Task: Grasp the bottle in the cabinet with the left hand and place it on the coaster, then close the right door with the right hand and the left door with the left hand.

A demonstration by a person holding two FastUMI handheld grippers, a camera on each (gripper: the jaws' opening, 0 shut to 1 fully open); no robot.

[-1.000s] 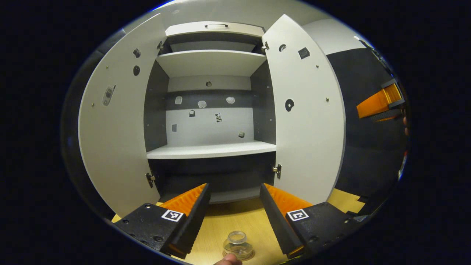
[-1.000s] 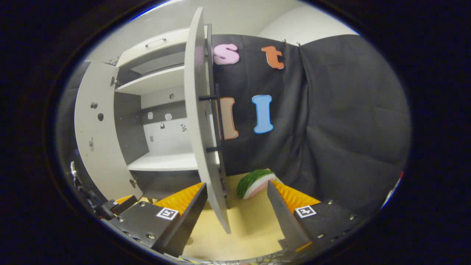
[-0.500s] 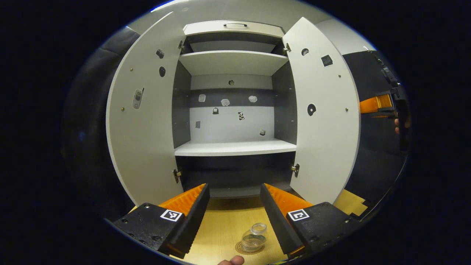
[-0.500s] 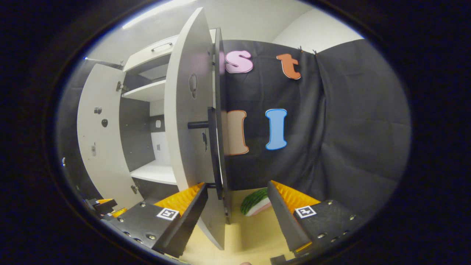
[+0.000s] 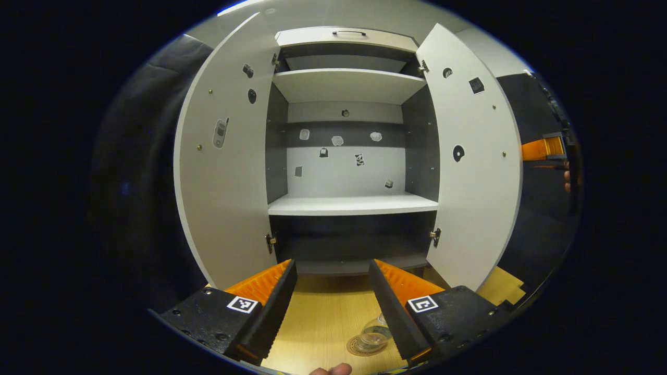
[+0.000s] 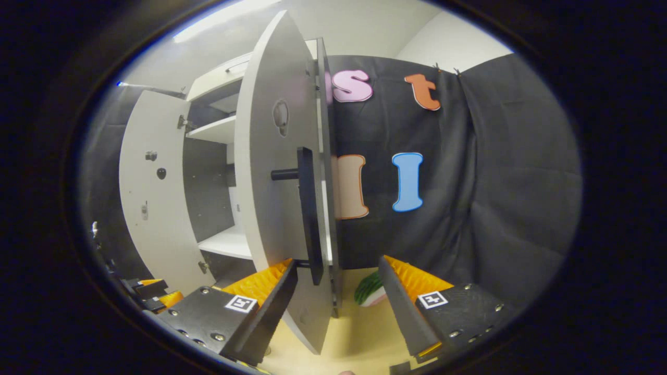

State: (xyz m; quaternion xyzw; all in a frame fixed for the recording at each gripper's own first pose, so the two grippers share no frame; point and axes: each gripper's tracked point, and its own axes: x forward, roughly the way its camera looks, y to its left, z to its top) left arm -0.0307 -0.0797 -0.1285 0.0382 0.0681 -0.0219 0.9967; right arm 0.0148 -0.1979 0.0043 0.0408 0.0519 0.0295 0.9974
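Note:
A small clear glass bottle [image 5: 374,335] stands on a round brown coaster [image 5: 359,349] on the wooden table, partly hidden behind one finger of my left gripper [image 5: 333,284], which is open and empty above it. The white cabinet stands with its left door [image 5: 226,172] and right door [image 5: 477,166] both swung open, and its middle shelf [image 5: 353,205] is bare. My right gripper [image 6: 337,278] is open, with the outer face of the right door [image 6: 276,172] and its dark bar handle [image 6: 307,213] close in front between its fingers. Far off, the right gripper [image 5: 544,149] shows past the right door's edge.
A watermelon slice toy [image 6: 371,289] lies on the table behind the right door, by the black cloth wall. The left gripper [image 6: 148,291] shows low at the left. A fingertip [image 5: 333,370] pokes in at the bottom edge. The wooden table [image 5: 323,317] stretches in front of the cabinet.
My left gripper has drifted left, so the cabinet and bottle slid right in its view. My right gripper has moved closer to the right door's handle, now seeing its outer face.

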